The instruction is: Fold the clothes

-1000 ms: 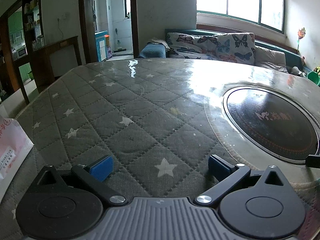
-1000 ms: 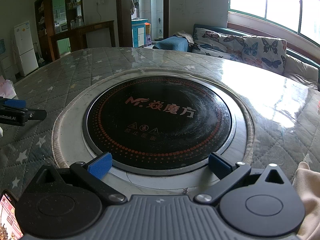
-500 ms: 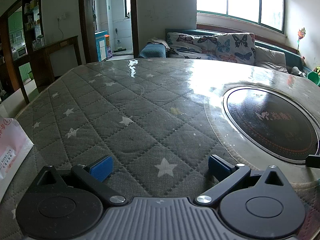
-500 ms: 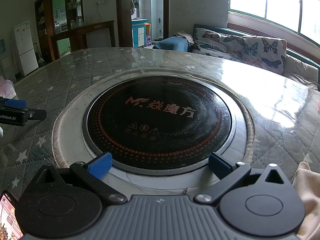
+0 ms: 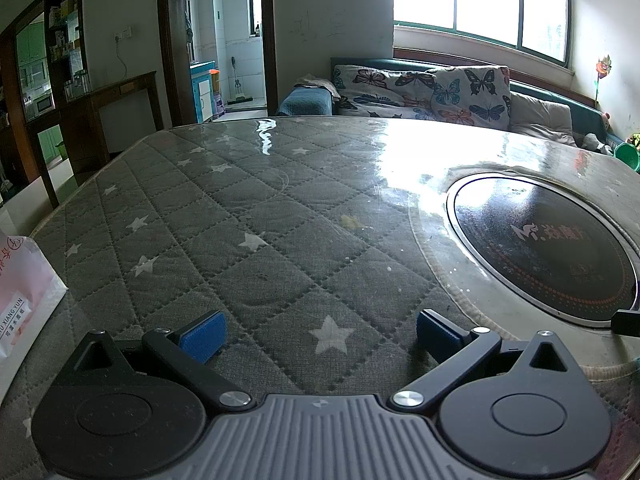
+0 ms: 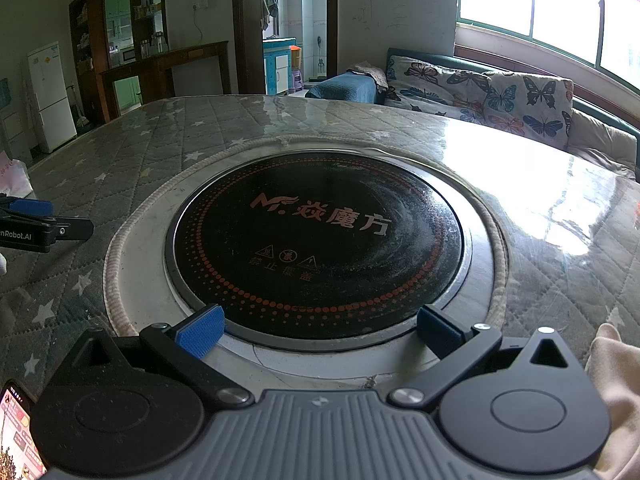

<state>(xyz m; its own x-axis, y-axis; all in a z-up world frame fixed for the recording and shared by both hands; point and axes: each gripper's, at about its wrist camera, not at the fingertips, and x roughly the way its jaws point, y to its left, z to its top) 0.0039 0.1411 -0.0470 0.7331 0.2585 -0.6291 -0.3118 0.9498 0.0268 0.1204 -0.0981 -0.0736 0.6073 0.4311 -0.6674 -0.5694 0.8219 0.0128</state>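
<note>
Both hand-held grippers, left [image 5: 320,336] and right [image 6: 320,332], gape wide, empty.

A lived-in home is shown: a round table [image 5: 248,216] under a quilted star cover with an inset hotplate [image 6: 320,248], a sofa [image 5: 432,88] with butterfly cushions below a window [image 5: 480,0], a fridge [image 6: 50,96], and wooden shelves [image 6: 120,40].

Two grippers, the left gripper [image 5: 318,332] and the right gripper [image 6: 318,330], each with two blue-padded fingers [image 6: 200,330] (four pads in all). One quilted table [image 5: 224,216] with one round induction cooktop [image 6: 320,244]. One beige garment [image 6: 618,384], one phone [image 6: 18,436], one pink-and-white bag [image 5: 22,284], one white fridge [image 6: 50,96], one butterfly-print sofa [image 5: 424,90]
</note>
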